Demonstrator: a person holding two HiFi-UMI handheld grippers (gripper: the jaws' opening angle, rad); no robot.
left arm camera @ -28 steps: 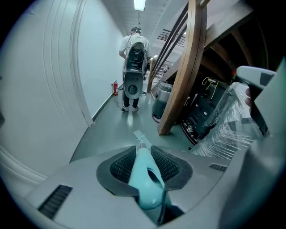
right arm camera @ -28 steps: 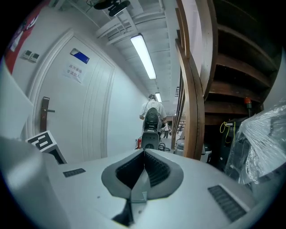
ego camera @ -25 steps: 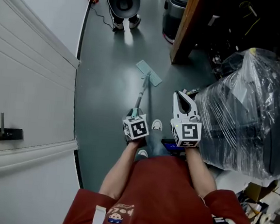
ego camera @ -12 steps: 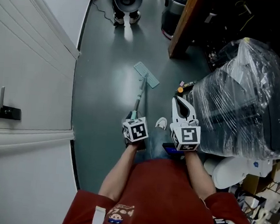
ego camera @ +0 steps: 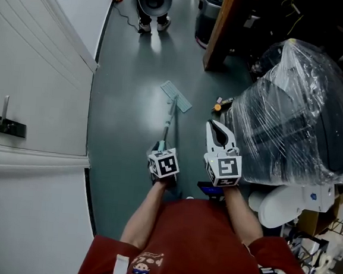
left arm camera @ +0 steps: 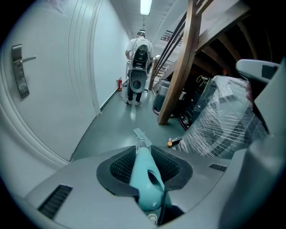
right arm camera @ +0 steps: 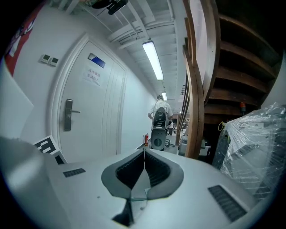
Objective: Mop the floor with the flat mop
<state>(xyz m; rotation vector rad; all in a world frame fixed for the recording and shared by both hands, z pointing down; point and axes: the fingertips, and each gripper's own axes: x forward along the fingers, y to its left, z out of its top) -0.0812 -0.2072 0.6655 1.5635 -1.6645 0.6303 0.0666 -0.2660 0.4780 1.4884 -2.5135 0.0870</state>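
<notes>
The left gripper (ego camera: 161,149) is clenched on the flat mop (ego camera: 169,120), ribbed black pads (left arm camera: 121,166) squeezing its smooth teal plastic grip (left arm camera: 145,181). The thin shaft runs toward 12 o'clock to the rectangular mop head (ego camera: 176,97), flat on the glossy grey floor (ego camera: 122,117). At 3 o'clock, the right gripper (ego camera: 216,126) is closed on nothing.

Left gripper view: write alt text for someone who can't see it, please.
The left tool is clamped on the teal mop handle, which runs down to the flat mop head on a grey-green corridor floor. A white door lines the left, a plastic-wrapped bundle sits right, and a person stands far down the corridor.
</notes>
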